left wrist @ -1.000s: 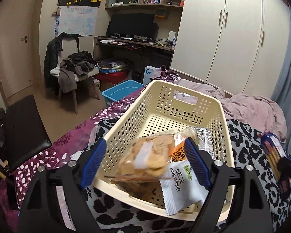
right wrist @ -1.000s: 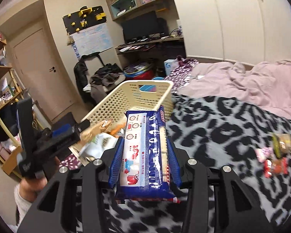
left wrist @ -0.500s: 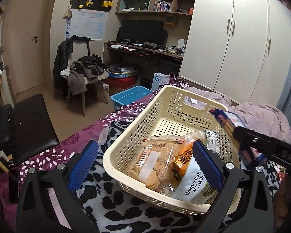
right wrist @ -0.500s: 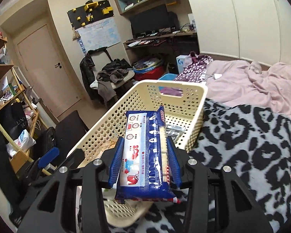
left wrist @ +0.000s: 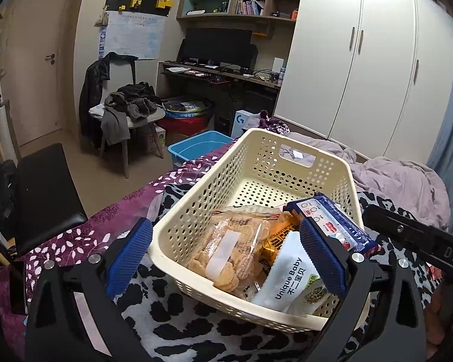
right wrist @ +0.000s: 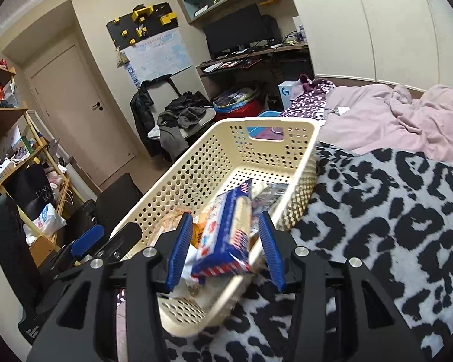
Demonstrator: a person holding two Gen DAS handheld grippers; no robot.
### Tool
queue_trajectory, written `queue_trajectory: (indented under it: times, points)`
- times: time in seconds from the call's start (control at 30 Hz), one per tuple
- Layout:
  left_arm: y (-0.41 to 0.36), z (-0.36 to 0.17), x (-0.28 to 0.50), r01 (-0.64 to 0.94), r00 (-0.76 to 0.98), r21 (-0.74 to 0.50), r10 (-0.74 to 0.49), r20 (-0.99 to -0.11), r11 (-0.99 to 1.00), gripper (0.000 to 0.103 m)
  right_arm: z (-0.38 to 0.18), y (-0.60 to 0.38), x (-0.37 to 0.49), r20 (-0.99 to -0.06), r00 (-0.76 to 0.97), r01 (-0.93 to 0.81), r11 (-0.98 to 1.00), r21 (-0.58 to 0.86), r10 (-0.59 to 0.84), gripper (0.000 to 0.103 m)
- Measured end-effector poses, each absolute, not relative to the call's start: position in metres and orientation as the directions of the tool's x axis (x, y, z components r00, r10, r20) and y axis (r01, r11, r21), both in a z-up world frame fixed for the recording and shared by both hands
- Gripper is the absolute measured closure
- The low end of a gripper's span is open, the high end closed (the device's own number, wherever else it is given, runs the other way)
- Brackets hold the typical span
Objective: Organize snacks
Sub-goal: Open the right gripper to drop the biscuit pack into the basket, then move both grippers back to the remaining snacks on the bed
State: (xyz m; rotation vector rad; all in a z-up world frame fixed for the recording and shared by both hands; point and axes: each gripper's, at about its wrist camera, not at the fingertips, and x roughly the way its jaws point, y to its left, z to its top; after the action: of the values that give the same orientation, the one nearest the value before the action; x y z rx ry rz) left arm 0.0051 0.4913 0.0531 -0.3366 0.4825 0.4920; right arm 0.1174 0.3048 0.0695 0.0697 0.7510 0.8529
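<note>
Spreading wide at the lower left, the left claw (left wrist: 223, 259) is held empty before the basket (left wrist: 196, 211). At centre frame of the right wrist view, the biscuit packet (right wrist: 226, 232) lies inside the basket between the right claw's (right wrist: 225, 252) parted, non-touching pads, its long axis pointing away.

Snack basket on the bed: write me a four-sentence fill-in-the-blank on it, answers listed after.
1. The cream perforated basket rests on a ____-print blanket.
2. The right gripper stands ____ around the blue biscuit pack, which is tipped over the basket.
3. The white pouch in the basket reads "Unique ____".
4. The left gripper holds ____, its jaws spread across the near end of the basket.

Missing words: leopard; open; Baby; nothing
</note>
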Motion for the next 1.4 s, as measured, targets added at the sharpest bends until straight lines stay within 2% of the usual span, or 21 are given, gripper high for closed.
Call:
queue_trajectory:
  times: [0.23,0.6,0.93,1.07,1.4]
  points:
    - [0.475,0.057,0.008,-0.531,0.767,-0.138,0.405,-0.498,0.836,0.004,0.070,0.273,0.107,-0.562,0.464,-0.625,0.703,0.340,0.685,0.057]
    - [0.430,0.074,0.023,-0.465,0.798,-0.074,0.382,-0.467,0.882,0.004,0.069,0.206,0.108,-0.561,0.548,-0.535,0.776,0.335,0.620,0.057]
    - [0.376,0.078,0.044,-0.361,0.826,-0.014,0.313,-0.469,0.932,0.004,0.062,0.128,0.112,-0.566,0.629,-0.418,0.846,0.332,0.533,0.056]
    - [0.350,0.077,0.053,-0.304,0.838,0.007,0.271,-0.473,0.953,0.004,0.057,0.090,0.114,-0.570,0.664,-0.346,0.875,0.340,0.484,0.053]
    - [0.296,0.064,0.088,-0.159,0.834,0.004,0.136,-0.535,0.987,0.004,0.040,0.014,0.112,-0.592,0.710,-0.188,0.913,0.361,0.380,0.051]
